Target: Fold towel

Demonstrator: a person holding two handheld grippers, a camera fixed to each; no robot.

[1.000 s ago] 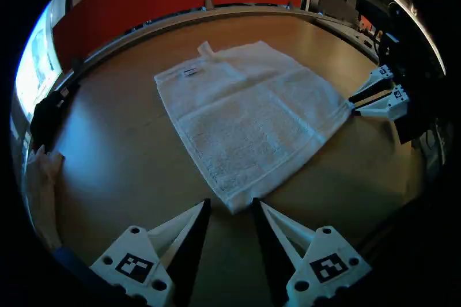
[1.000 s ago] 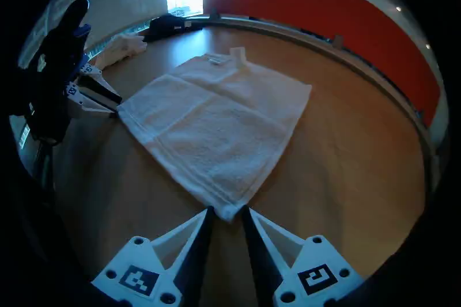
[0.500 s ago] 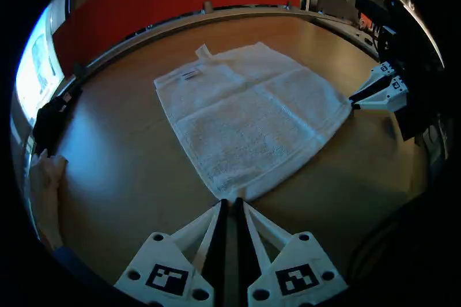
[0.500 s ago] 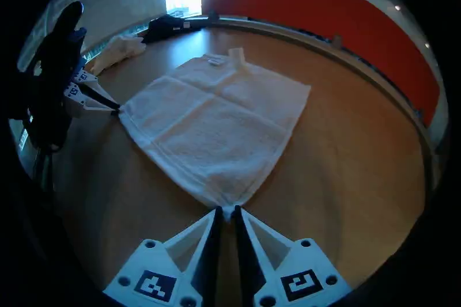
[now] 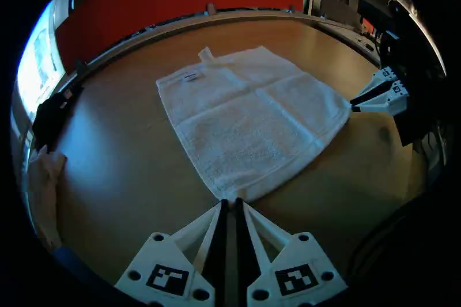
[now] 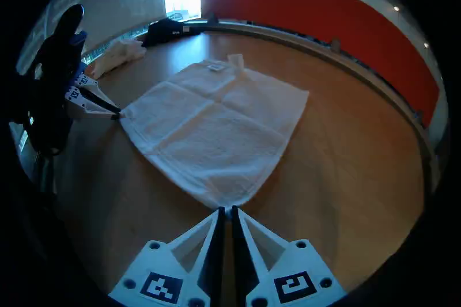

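White towel (image 5: 253,128) on table (image 5: 127,157), left gripper (image 5: 230,203), right gripper (image 6: 226,210) pinching 2 corners

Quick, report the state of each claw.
Left claw: closed, pinching one corner of the towel.
Right claw: closed, pinching another corner of the towel.

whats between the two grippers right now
One edge of the towel runs between them, over the table, from the left gripper to the right gripper, each shut on a corner. The left gripper view shows it.
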